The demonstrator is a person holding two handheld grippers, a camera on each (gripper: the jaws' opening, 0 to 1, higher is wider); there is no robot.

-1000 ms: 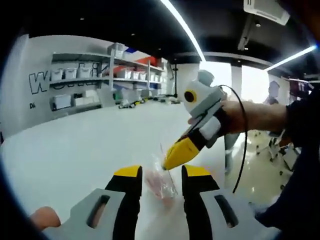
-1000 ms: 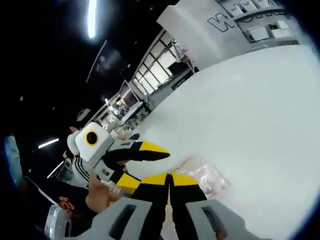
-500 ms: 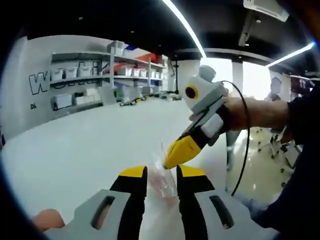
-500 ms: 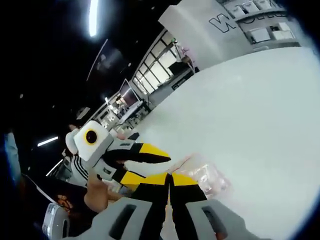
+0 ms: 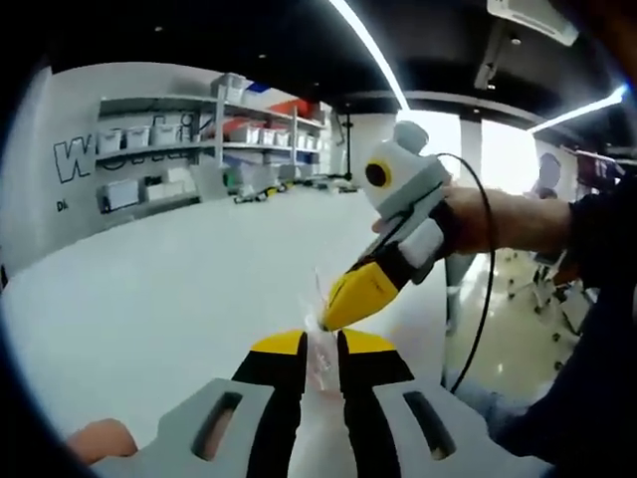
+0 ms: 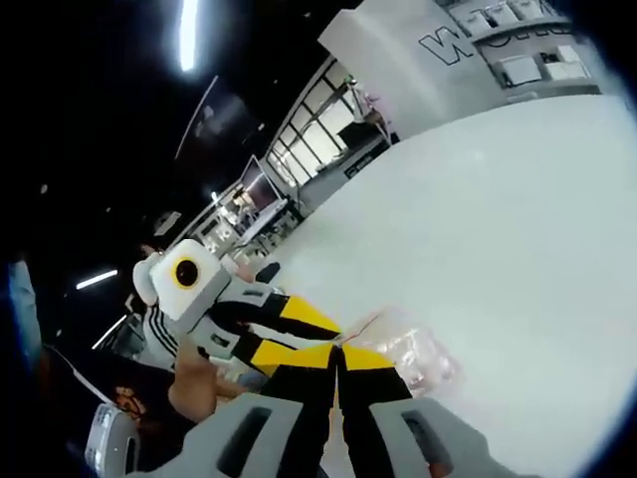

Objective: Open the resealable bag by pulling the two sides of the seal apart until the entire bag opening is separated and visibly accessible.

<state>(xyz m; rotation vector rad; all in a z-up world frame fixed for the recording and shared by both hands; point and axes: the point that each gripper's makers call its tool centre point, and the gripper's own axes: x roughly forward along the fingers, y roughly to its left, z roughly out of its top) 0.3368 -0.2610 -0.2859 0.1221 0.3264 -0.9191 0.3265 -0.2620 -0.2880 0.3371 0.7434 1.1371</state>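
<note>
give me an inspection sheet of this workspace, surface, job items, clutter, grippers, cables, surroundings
Surface: plain white table, bare around the bag.
Job's things: small clear resealable plastic bag with pinkish contents, lying on the table; seal not visibly parted.
Clutter: nothing seen.
Grippers: left gripper, yellow-tipped black jaws closed on the bag's edge; right gripper, jaws together at the bag's near edge.
Cables: black cable hanging from the right gripper.
Surroundings: wall shelves with white bins; ceiling light strips.
</note>
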